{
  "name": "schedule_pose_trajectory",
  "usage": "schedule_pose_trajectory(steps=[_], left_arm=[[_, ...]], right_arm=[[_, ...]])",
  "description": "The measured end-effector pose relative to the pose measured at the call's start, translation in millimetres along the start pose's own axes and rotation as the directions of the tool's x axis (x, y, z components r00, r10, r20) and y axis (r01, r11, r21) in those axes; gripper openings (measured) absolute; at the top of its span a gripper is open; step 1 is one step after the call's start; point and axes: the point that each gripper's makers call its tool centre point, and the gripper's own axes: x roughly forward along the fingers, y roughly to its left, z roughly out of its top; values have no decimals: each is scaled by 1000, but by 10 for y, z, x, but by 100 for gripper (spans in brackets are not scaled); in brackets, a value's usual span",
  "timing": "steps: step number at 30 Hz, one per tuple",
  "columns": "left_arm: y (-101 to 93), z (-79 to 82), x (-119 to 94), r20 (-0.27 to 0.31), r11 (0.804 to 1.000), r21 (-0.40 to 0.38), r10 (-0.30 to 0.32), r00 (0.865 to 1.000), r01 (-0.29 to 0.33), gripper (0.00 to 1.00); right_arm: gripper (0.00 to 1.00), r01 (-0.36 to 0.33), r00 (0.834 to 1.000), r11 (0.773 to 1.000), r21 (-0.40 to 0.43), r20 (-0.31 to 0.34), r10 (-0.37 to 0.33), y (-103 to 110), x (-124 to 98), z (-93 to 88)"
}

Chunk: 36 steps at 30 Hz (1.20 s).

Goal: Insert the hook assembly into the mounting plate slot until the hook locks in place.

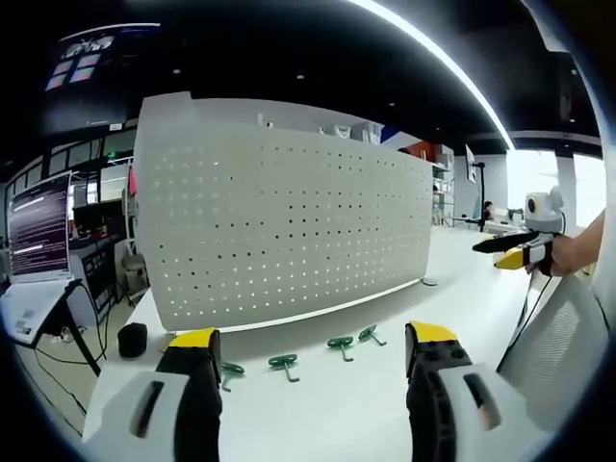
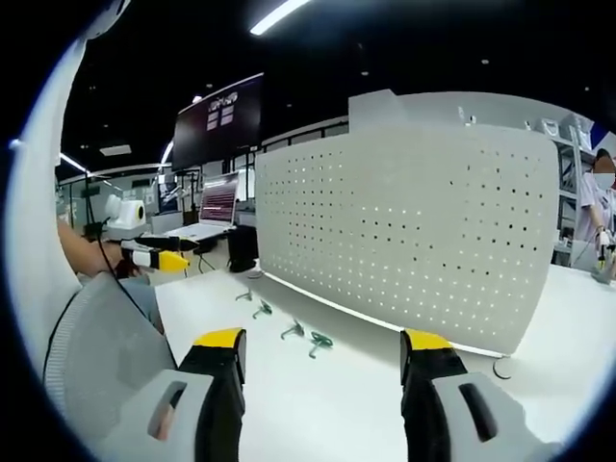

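Four green hooks (image 1: 285, 364) lie on the white table (image 1: 327, 414) along the foot of the upright pegboard (image 1: 279, 226), while both grippers, left (image 1: 313, 371) and right (image 2: 322, 371), hover wide open and empty, so a skewed grasp could jam insertion.

Rows of lit text on the tilted monitor screen (image 1: 38, 226) at nine o'clock, too small to read, likewise the dark overhead display panel (image 2: 223, 117) at eleven o'clock
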Motion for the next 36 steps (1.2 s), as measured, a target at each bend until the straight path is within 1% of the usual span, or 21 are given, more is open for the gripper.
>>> schedule_pose_trajectory(steps=[8, 15, 24, 36], left_arm=[[31, -13, 47, -15, 1000, 15, -13, 1000, 13, 80], [14, -13, 82, -17, 999, 23, -33, 999, 33, 80], [24, -11, 96, -21, 999, 25, -42, 999, 43, 79], [117, -1, 175, -24, 998, 30, -51, 998, 51, 79]], right_arm=[[62, -4, 1000, 1000, 3, 10, 4, -4, 39, 62], [62, -9, 1000, 1000, 3, 1, 9, 3, 61, 54], [61, -25, 1000, 1000, -15, 0, 25, 33, 141, 120], [61, -29, 1000, 1000, -11, 0, 29, 20, 220, 141]])
